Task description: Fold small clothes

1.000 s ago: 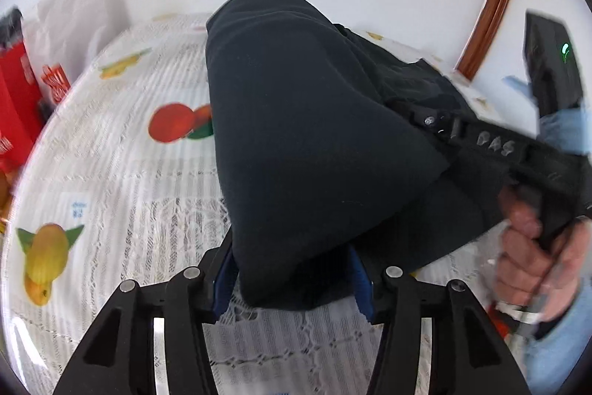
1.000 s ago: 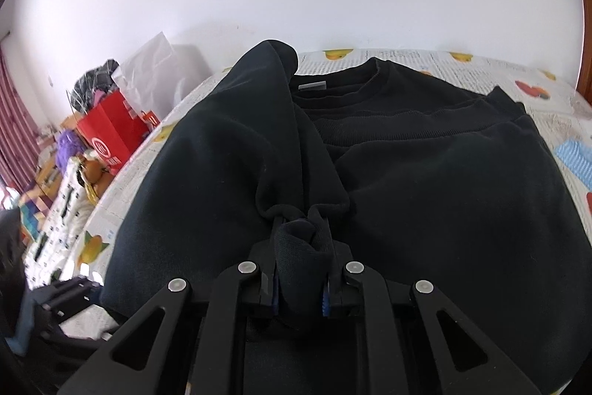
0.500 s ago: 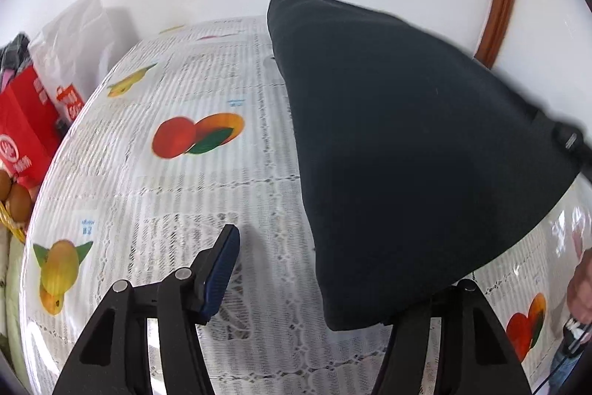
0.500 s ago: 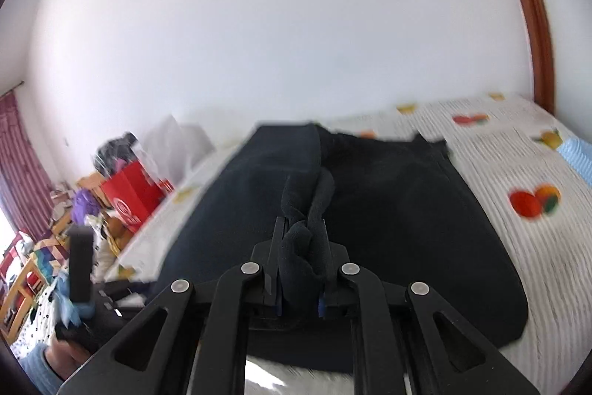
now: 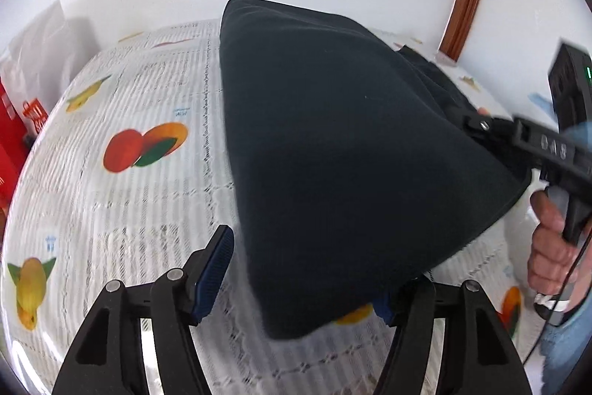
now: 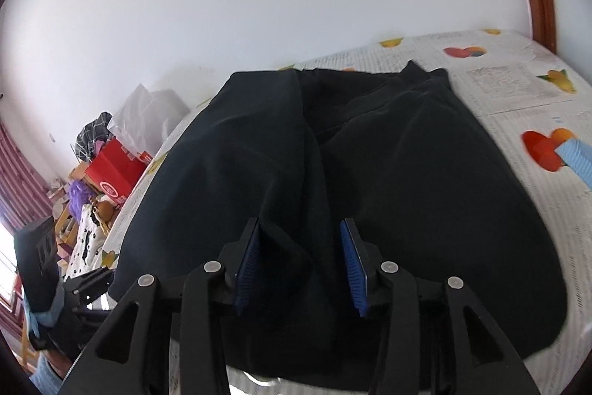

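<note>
Up close in the left wrist view, the left gripper point(image 5: 301, 278) stands wide open, holding nothing; the black sweater point(image 5: 351, 150) lies on the fruit-print tablecloth point(image 5: 122, 210) and covers its right finger's pad. Beyond, the right gripper point(image 5: 492, 132) is half hidden behind cloth. From the right wrist view, the right gripper point(image 6: 301, 265) is parted over the sweater point(image 6: 407, 191), gripping nothing; its near hem is cut off.

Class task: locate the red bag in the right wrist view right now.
In the right wrist view the red bag sits at the left, off the bed's far-left edge, below a white plastic bag and left of the black sweatshirt.
</note>
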The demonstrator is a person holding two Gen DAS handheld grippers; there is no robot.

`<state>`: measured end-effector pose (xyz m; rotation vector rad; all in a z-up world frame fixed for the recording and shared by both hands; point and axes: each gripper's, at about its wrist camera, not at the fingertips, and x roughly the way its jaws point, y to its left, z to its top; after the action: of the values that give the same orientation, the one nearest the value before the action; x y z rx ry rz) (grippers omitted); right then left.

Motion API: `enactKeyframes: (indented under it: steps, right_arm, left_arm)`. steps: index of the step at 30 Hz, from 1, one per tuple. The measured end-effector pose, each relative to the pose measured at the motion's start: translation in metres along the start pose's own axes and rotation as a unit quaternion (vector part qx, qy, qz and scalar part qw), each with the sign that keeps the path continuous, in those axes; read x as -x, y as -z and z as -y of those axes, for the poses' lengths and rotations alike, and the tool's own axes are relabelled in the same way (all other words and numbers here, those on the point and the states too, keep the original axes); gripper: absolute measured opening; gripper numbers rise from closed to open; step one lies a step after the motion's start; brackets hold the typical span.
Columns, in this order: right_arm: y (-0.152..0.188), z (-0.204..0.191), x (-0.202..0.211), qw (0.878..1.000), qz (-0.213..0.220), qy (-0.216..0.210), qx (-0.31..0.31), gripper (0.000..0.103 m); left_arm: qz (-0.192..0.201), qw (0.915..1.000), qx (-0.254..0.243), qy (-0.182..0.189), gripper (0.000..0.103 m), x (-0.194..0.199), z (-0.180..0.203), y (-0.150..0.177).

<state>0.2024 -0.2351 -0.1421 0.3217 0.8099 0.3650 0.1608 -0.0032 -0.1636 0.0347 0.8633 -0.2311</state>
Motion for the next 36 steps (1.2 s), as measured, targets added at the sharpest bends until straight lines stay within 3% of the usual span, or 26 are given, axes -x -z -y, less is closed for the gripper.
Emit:
enactKeyframes:
  steps: [3, 4, 5, 7, 10, 17, 24, 29, 31, 36]
  right_arm:
    - [-0.006, -0.004, -0.019, 1.0, -0.017, 0.001, -0.018, 0.043]
    - [-0.008, -0.007, -0.024, 1.0, -0.021, 0.004, -0.018, 0.034]
    - [-0.011, -0.011, -0.028, 1.0, -0.027, 0.003, -0.009, 0.017]
    - [-0.016, -0.019, -0.03, 1.0, -0.024, 0.008, 0.009, 0.012]
    - [-0.021, -0.023, -0.009, 0.999, 0.017, 0.015, 0.038, 0.01]
    - [-0.029, 0.024, 0.073, 0.989, 0.147, 0.012, -0.013, 0.008]
    - [-0.011, 0.059, 0.03, 0.996, 0.04, 0.065, -0.038, 0.01]
    - [-0.019, 0.063, 0.037, 0.996, 0.04, 0.071, -0.044, 0.032]
    - [-0.027, 0.065, 0.037, 0.997, 0.039, 0.058, -0.046, 0.033]
    - [-0.036, 0.066, 0.02, 0.997, 0.007, 0.056, -0.049, 0.035]
  left_arm:
    - [0.008, 0.9996, -0.011, -0.025, 0.071, -0.002, 0.005, -0.001]
    - [0.01, 0.9994, -0.013, -0.03, 0.071, -0.003, 0.005, -0.001]
    - [0.011, 0.9994, -0.014, -0.031, 0.071, -0.003, 0.008, -0.002]
    - [0.011, 0.9994, -0.012, -0.031, 0.072, -0.003, 0.008, -0.004]
    - [0.008, 0.9997, 0.0, -0.023, 0.072, -0.007, 0.0, -0.006]
    - [0.011, 0.9996, -0.004, -0.024, 0.072, -0.007, -0.002, -0.006]
    - [0.014, 0.9991, -0.018, -0.037, 0.072, -0.005, 0.004, -0.007]
    - [0.018, 0.999, -0.033, -0.022, 0.07, 0.004, 0.012, -0.009]
    - [0.023, 0.9991, -0.036, 0.004, 0.07, 0.005, 0.021, -0.012]
    - [0.016, 0.9989, -0.043, -0.001, 0.07, -0.006, 0.035, -0.018]
